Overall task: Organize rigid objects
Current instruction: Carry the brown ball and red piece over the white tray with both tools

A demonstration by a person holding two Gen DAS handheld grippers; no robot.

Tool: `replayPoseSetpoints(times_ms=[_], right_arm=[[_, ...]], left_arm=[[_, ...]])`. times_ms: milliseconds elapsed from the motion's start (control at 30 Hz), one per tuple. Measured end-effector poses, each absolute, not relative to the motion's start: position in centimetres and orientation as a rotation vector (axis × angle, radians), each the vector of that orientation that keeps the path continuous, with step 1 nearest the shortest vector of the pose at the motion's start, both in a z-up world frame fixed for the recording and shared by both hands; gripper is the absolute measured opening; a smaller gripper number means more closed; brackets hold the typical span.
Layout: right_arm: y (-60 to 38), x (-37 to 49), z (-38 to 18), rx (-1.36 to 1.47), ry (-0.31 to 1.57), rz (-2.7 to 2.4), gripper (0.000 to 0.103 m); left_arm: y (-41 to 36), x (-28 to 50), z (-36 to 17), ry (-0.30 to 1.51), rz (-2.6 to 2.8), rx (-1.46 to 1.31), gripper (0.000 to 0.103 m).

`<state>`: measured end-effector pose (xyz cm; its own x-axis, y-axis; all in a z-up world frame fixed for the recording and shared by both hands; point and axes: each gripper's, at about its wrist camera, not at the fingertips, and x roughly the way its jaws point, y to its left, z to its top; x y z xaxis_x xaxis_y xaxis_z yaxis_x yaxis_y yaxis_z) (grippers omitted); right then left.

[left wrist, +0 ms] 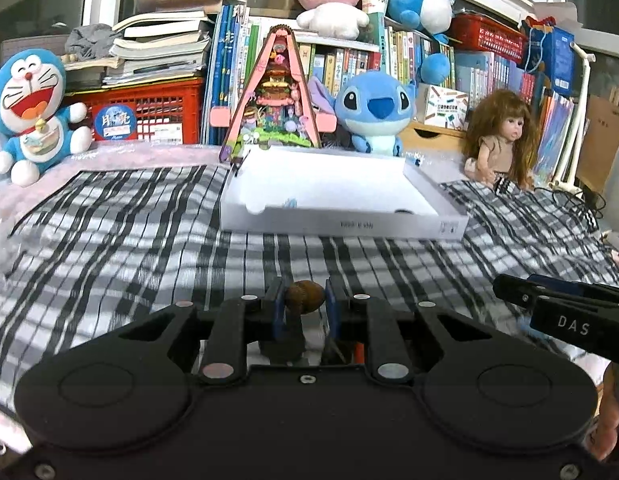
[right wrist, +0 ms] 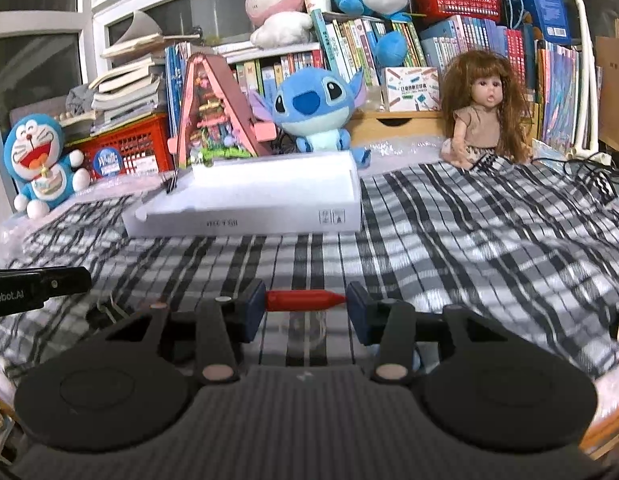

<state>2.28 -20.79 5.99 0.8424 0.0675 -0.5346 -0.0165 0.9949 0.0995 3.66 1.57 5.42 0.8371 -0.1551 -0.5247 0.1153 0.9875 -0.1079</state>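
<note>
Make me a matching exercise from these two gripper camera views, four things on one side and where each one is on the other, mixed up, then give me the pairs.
Things:
1. brown nut
2. red crayon
3. white box
4. long-haired doll

Places:
A. lying open on the checked cloth, in front of the blue plush
B. between the right gripper's pads
C. sitting at the far right of the cloth
D. clamped in the left gripper

Pairs: 1-D, 2-B, 3-A, 4-C
</note>
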Motion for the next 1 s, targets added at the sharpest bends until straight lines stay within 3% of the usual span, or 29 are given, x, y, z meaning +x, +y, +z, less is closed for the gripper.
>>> replayPoseSetpoints(times_ms=[533, 1000], right_arm=[[-22.0, 12.5, 10.7, 0.201, 0.663, 0.074, 0.049], [-21.9, 21.4, 9.5, 0.236, 0.854, 0.064, 0.049]], left_arm=[[2.0, 15.0, 9.7, 0.648, -0.189, -0.176, 0.020], [1.6, 24.1, 7.4, 0.780, -0.146, -0.225, 0.020]])
